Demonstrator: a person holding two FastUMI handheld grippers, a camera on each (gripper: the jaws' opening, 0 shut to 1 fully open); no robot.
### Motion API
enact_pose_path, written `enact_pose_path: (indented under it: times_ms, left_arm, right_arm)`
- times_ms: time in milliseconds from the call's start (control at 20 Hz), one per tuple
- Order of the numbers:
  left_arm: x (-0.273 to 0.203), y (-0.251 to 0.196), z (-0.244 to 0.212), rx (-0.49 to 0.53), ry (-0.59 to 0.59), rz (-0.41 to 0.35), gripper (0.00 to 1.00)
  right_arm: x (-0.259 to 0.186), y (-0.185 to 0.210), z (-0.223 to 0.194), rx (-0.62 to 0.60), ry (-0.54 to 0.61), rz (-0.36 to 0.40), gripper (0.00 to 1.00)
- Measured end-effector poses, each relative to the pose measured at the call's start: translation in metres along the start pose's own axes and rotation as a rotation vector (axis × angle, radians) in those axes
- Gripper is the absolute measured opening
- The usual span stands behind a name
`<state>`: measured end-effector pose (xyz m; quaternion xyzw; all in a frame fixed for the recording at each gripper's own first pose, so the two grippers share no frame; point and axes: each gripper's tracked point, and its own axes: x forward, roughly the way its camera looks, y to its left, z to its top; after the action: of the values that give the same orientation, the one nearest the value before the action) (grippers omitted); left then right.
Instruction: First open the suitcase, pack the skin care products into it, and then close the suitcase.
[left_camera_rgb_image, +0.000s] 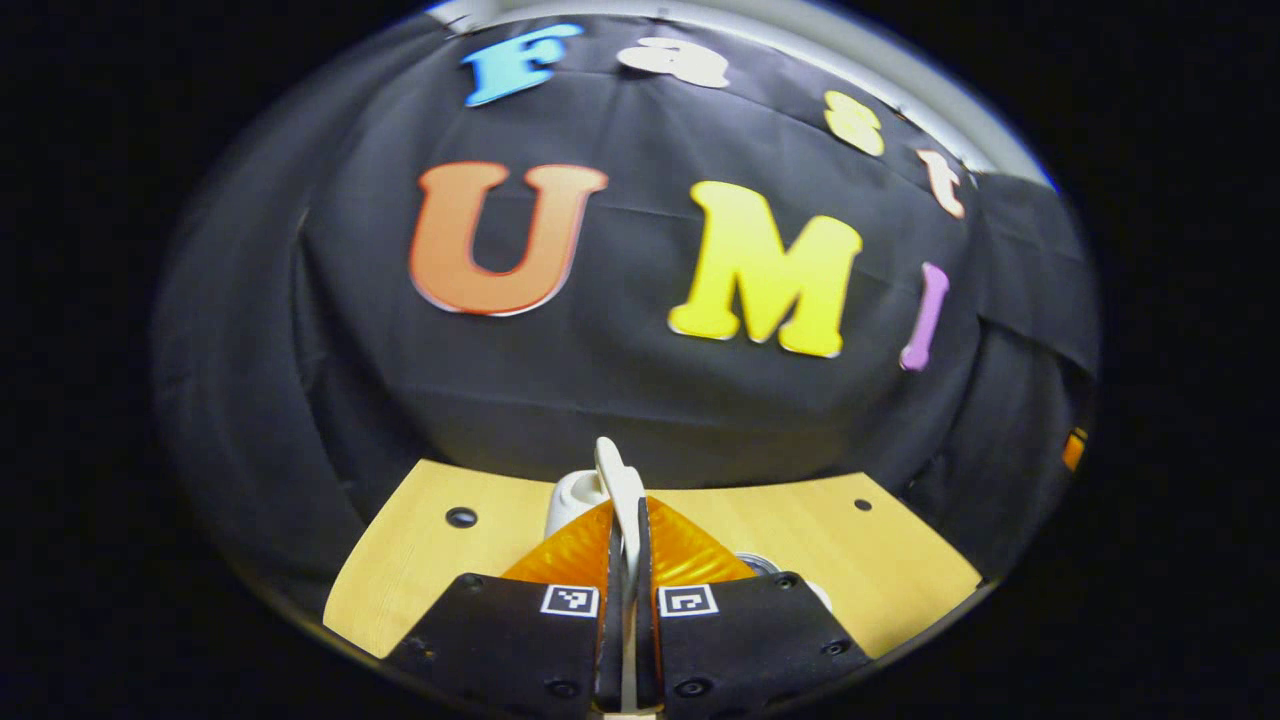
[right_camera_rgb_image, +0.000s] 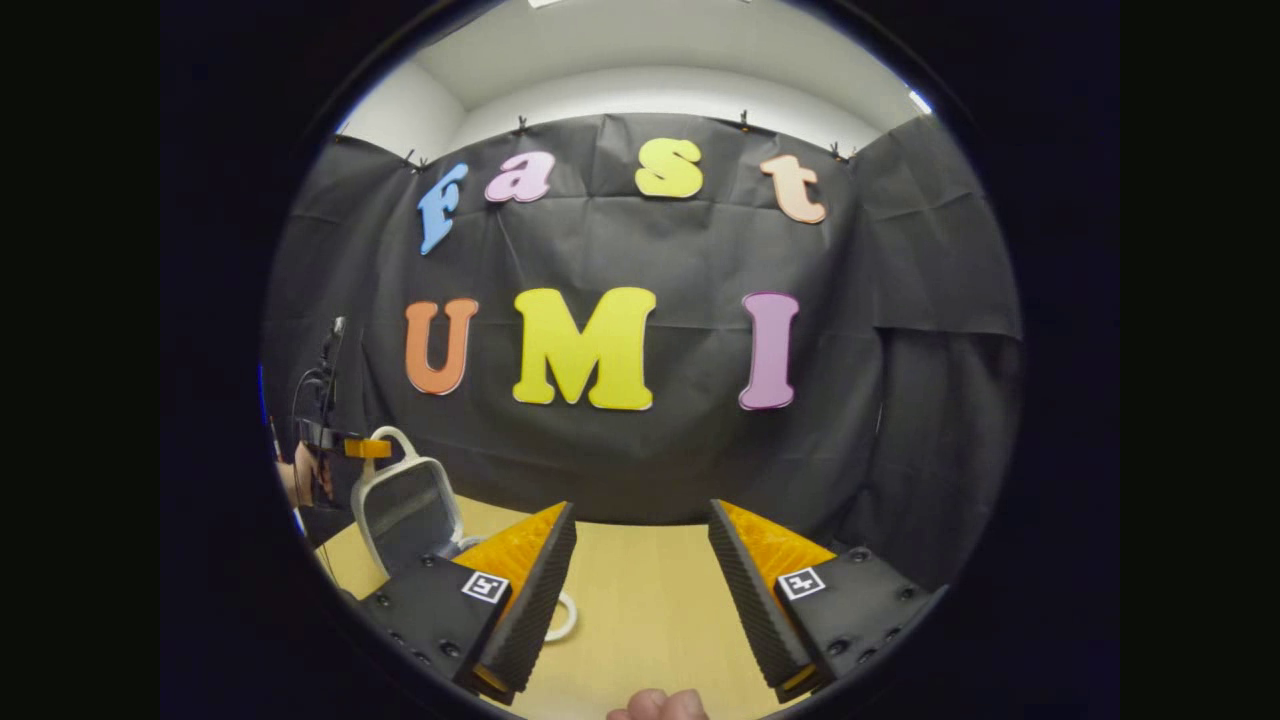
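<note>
In the left gripper view, the left gripper (left_camera_rgb_image: 625, 560) at bottom centre has its two fingers pinched onto the thin white edge of the small white hard-shell suitcase's lid (left_camera_rgb_image: 622, 490), which rises edge-on between them. Behind it a rounded white piece (left_camera_rgb_image: 574, 497) shows, too hidden to name. The pale wooden table (left_camera_rgb_image: 900, 560) spreads to both sides, its far edge meeting the black cloth wall.

In the right gripper view, the right gripper (right_camera_rgb_image: 640, 590) at bottom centre is spread wide with nothing between its fingers, and bare table (right_camera_rgb_image: 640, 600) lies ahead of it. At lower left the suitcase (right_camera_rgb_image: 405, 510) stands with its lid up, its looped handle (right_camera_rgb_image: 398, 438) uppermost, touching the left gripper (right_camera_rgb_image: 350, 448) at the frame's left edge. A fingertip (right_camera_rgb_image: 655, 705) shows at the bottom edge.
</note>
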<state>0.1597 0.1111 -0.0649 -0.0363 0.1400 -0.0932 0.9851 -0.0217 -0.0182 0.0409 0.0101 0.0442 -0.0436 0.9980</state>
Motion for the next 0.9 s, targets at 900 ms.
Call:
enact_pose_path:
  times_ms: [900]
  left_arm:
    - [0.099,-0.22,-0.202,0.348,0.346,-0.087,0.08]
  right_arm:
    - [-0.01,-0.205,-0.061,0.015,0.171,-0.259,0.79]
